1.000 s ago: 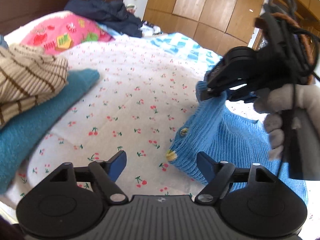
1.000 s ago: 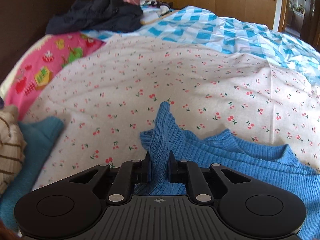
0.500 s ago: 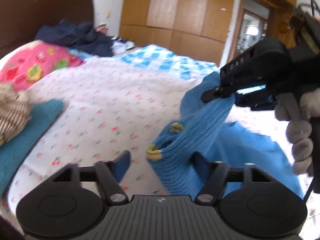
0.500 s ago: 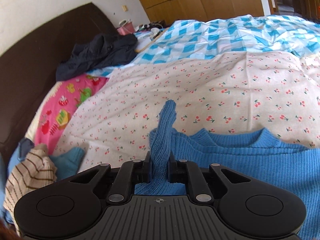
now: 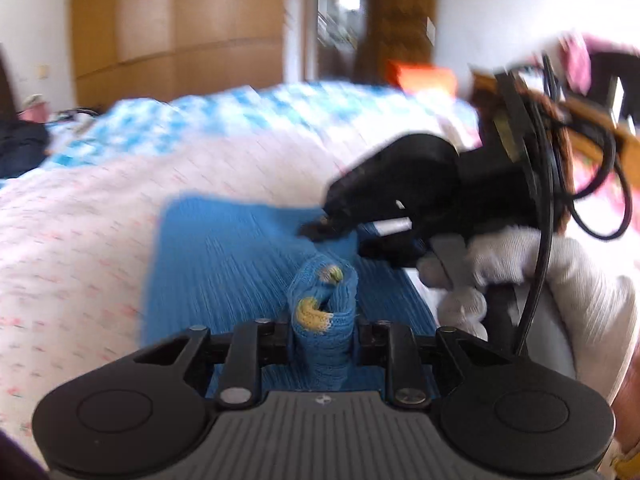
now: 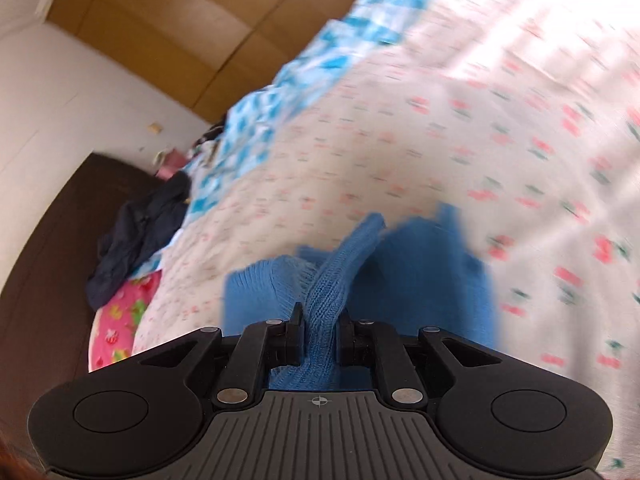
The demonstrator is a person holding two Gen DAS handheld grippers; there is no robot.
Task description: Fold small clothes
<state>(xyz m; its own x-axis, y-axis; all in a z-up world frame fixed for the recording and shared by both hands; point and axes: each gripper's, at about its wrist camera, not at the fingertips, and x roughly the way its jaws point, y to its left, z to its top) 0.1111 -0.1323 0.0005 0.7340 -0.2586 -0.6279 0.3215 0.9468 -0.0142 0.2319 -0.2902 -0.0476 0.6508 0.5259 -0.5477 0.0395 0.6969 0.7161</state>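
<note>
A blue knit sweater (image 5: 224, 264) with yellow buttons lies on the cherry-print bed sheet (image 5: 72, 248). My left gripper (image 5: 323, 336) is closing, and its pads squeeze a bunched buttoned edge of the sweater. In the left wrist view my right gripper (image 5: 326, 229), held by a white-gloved hand (image 5: 540, 264), pinches the sweater's far edge. In the right wrist view my right gripper (image 6: 320, 332) is shut on a ribbed fold of the blue sweater (image 6: 420, 280). Both views are blurred by motion.
A blue checked blanket (image 6: 280, 92) covers the far side of the bed. Dark clothes (image 6: 136, 240) and a pink pillow (image 6: 120, 324) lie by the brown headboard (image 6: 48, 264). Wooden wardrobes (image 5: 180, 32) stand behind, with cables (image 5: 552, 168) at the right.
My left jaws have gone from wide apart to pressed on the sweater's buttoned edge. Both grippers rolled and swept sideways with the sweater. The folded pile left the view.
</note>
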